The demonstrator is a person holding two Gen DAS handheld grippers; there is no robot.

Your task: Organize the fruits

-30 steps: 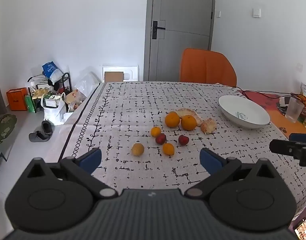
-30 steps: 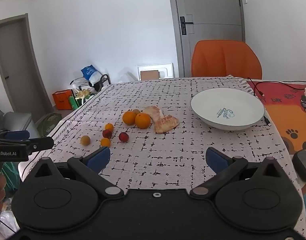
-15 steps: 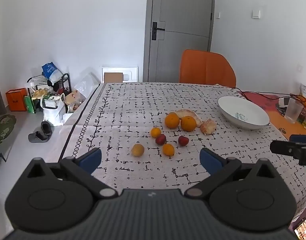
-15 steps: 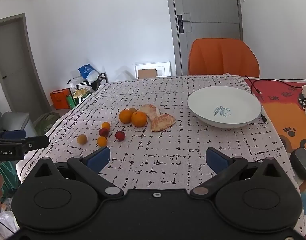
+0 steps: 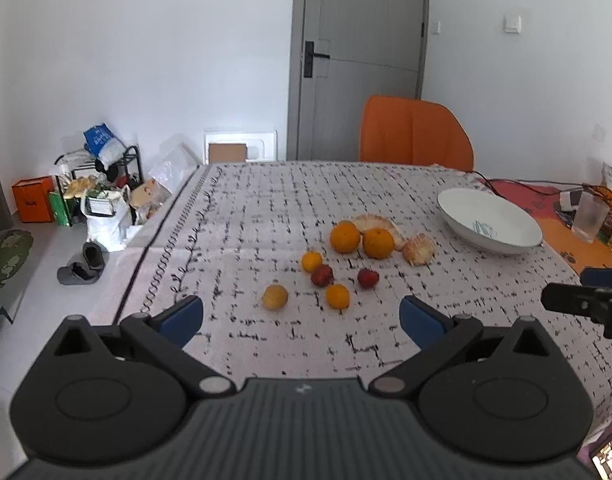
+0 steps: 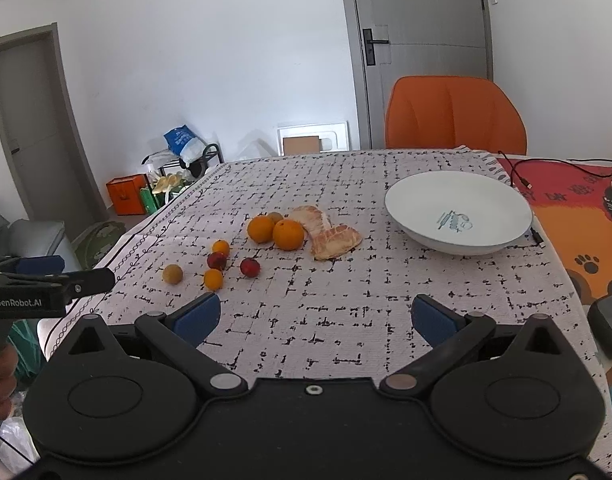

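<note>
Several fruits lie in the middle of the patterned tablecloth: two large oranges point(image 5: 345, 236) point(image 5: 378, 243), peeled citrus pieces point(image 5: 418, 249), small orange fruits point(image 5: 337, 296), two red fruits point(image 5: 368, 277) and a yellowish one point(image 5: 275, 296). In the right wrist view the oranges point(image 6: 288, 234), peeled pieces point(image 6: 336, 243) and small fruits point(image 6: 250, 267) lie left of a white bowl point(image 6: 458, 240). The bowl point(image 5: 458, 224) is empty, to the right of the fruits. My left gripper point(image 5: 301, 315) is open and empty, short of the fruits. My right gripper point(image 6: 316, 316) is open and empty, near the table's front edge.
An orange chair point(image 5: 416, 134) stands at the far table edge before a grey door point(image 5: 358, 56). A glass point(image 5: 590, 222), cables and packets sit on the orange mat at right. A dark device point(image 6: 608, 326) lies near the right edge. Bags and a rack point(image 5: 101, 184) clutter the floor at left.
Both grippers drift slightly: the fruits and bowl shift a little in each view. Both stay open and empty. Nothing on the table has moved.
</note>
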